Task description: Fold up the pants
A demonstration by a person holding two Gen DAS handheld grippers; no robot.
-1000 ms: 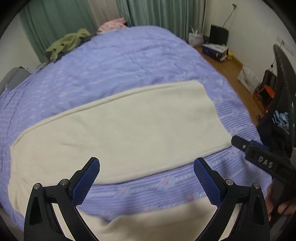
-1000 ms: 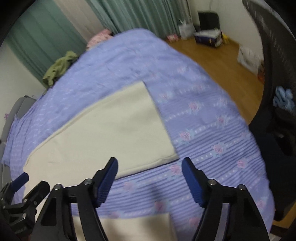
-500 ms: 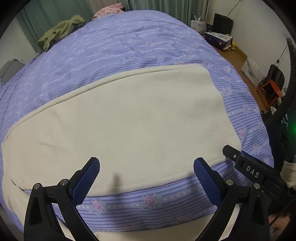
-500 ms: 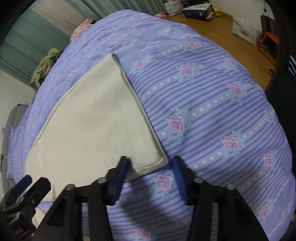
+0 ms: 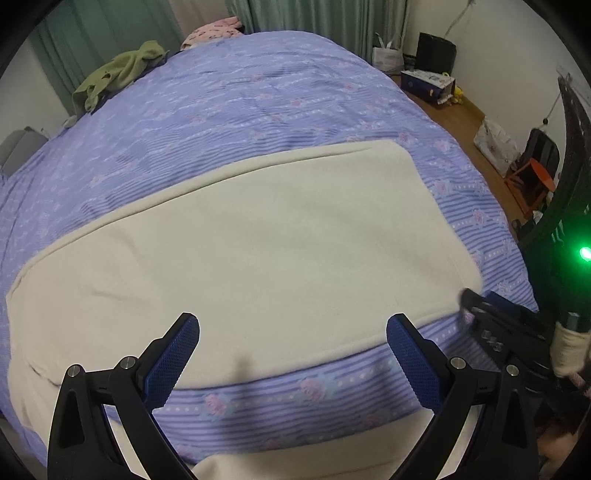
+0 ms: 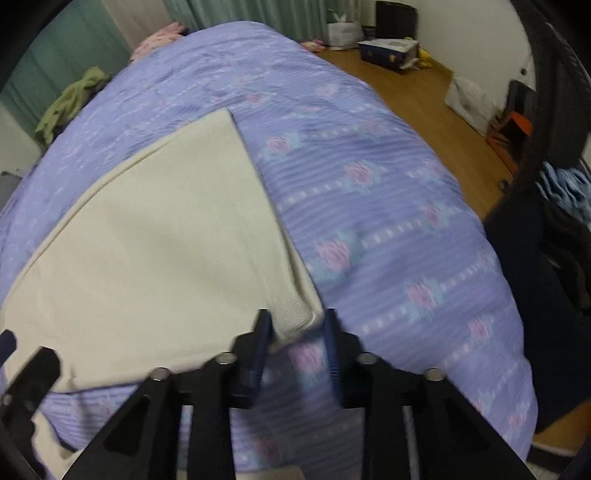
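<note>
The cream pants [image 5: 258, 258] are laid flat on the bed [image 5: 240, 110], on its purple rose-striped cover, with the long axis running from near left to far right across the scene; a second strip of the same cream cloth [image 5: 280, 463] is seen at the very near edge, parted from the main panel by a band of cover. The right gripper [image 6: 295, 325] is placed at the near right corner [image 6: 295, 317] of the panel, a ribbed cuff, with its jaws narrowed on either side of that corner; whether the cloth is firmly clamped cannot be told through the motion blur. The left gripper [image 5: 291, 350] is held spread wide and empty above the near edge of the panel, towards the middle of its length, with no cloth between its fingers [image 5: 173, 358]. The right gripper is therefore judged the nearer to a hold, and the coming move is judged to turn on the corner being carried along the long axis towards the left end. The surface over which it would travel is seen to be bare of other things. A green garment [image 5: 118, 74] and a pink garment [image 5: 214, 29] lie at the far edge of the bed, well apart from the pants. Bags and boxes stand on the wooden floor [image 6: 424, 96] to the far right, off the bed.
</note>
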